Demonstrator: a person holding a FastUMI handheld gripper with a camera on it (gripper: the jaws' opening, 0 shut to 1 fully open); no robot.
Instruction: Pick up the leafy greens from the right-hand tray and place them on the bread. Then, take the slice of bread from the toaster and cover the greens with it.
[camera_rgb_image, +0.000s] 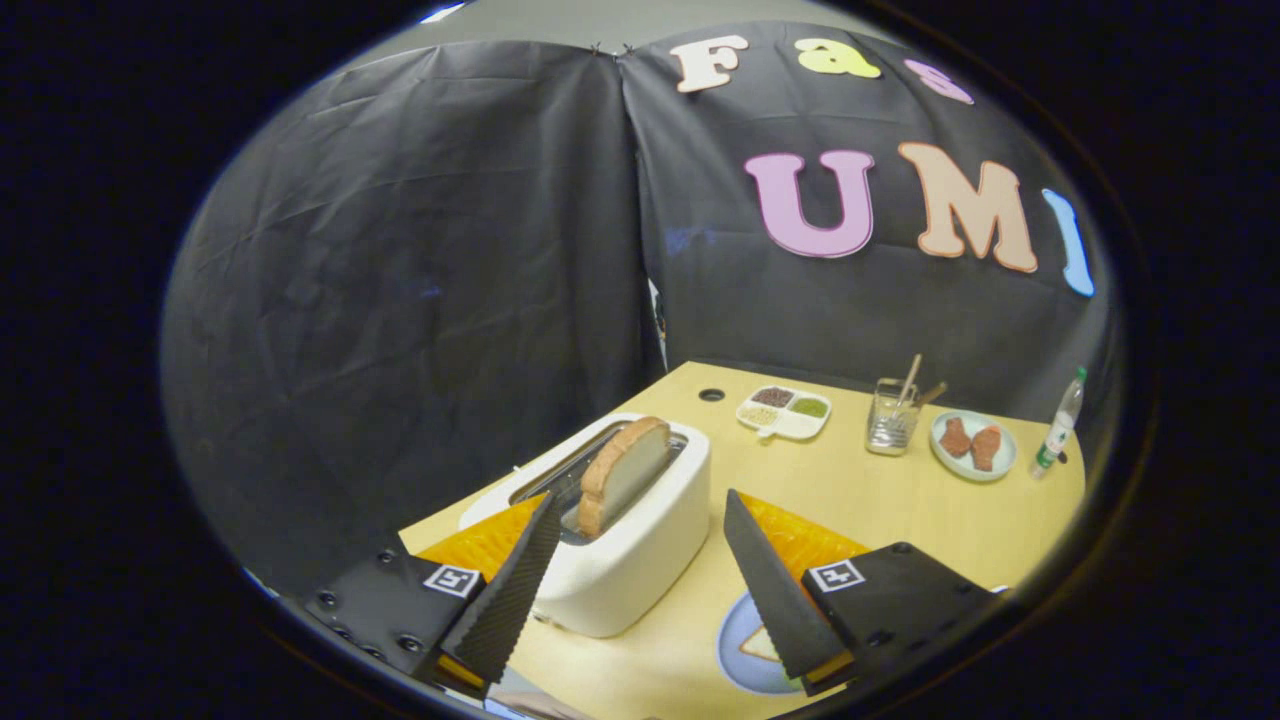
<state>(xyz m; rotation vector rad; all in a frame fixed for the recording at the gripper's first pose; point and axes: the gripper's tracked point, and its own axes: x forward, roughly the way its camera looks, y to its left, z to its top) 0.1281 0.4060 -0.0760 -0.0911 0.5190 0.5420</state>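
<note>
- Nearest to me, my gripper (640, 500) has its two fingers spread wide, and nothing sits between them or touches either one.
- Just ahead of the fingers I see one white toaster (625, 535) on the wooden table (900, 520), closer to the left finger.
- One slice of bread (625, 470) stands upright in the toaster's slot, its upper half sticking out.
- Below the right finger I make out one blue plate (738, 640) with a pale wedge on it, mostly hidden; I cannot tell what the wedge is.
- Beyond the toaster I count one white divided dish (785, 412) with four compartments, three of them holding small fillings.
- Beside it stand one clear glass (890, 420) holding two sticks, one pale plate (972, 445) with two brown pieces, and one bottle (1060, 425) with a green cap.
</note>
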